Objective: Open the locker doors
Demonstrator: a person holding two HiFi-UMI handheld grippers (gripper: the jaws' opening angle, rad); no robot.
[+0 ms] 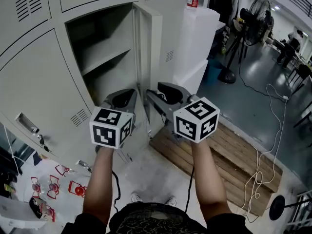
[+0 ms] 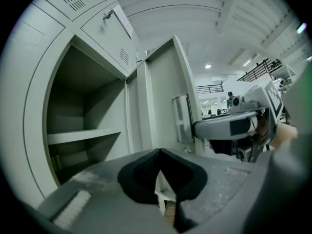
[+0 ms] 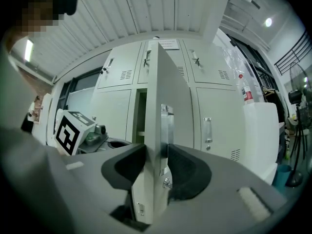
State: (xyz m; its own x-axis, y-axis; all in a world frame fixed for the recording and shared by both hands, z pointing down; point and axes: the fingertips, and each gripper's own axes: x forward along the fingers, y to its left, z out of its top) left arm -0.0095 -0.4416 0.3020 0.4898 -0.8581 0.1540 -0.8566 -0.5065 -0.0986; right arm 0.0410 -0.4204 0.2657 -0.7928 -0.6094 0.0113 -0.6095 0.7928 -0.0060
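The left forearm [image 1: 100, 179] and the right forearm [image 1: 207, 179] reach forward side by side, bare, each ending behind its gripper's marker cube. The left hand-held gripper [image 2: 158, 152] points about level, its jaws together at the tips with nothing between them. Just beside it, the right hand-held gripper [image 3: 158, 150] angles in toward the left one, jaws partly closed and pressing on both faces of the door [image 3: 155, 106] edge.

— That pale grey locker door [image 3: 168, 82] at frame centre?
— Painted sheet metal, smooth and matt; its latch plate [image 3: 165, 130] is shinier bare metal.
— And lower right?
— Brown wooden pallet [image 1: 234, 150], rough slats, on a glossy grey floor [image 1: 253, 82].
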